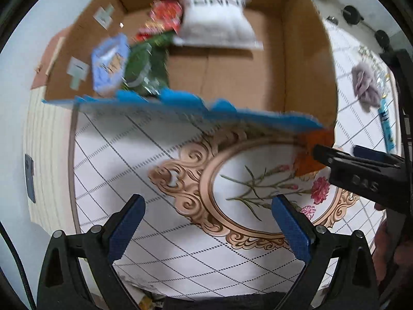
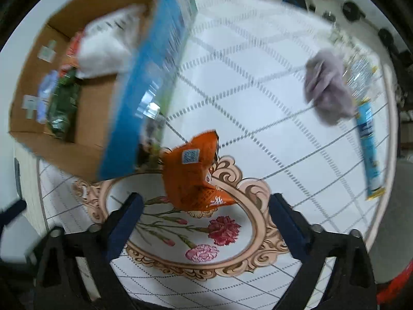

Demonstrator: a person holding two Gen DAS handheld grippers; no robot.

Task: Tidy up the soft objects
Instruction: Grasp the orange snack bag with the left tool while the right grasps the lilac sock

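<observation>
A cardboard box (image 1: 304, 59) with blue outer faces stands on the table and holds a white pouch (image 1: 216, 23), a red packet (image 1: 162, 18), a green packet (image 1: 147, 67) and a light blue packet (image 1: 108, 64). An orange packet (image 2: 193, 175) lies on the cloth by the box's near corner (image 1: 309, 152). My left gripper (image 1: 209, 227) is open and empty above the cloth. My right gripper (image 2: 206, 227) is open, just short of the orange packet. It also shows in the left wrist view (image 1: 335, 155) at that packet.
A grey-lilac soft cloth (image 2: 327, 90), a clear plastic bottle (image 2: 361, 75) and a blue tube (image 2: 369, 144) lie at the table's right side. The tablecloth (image 2: 258, 134) is white with a grid and a flower medallion. The box (image 2: 144, 77) fills the left.
</observation>
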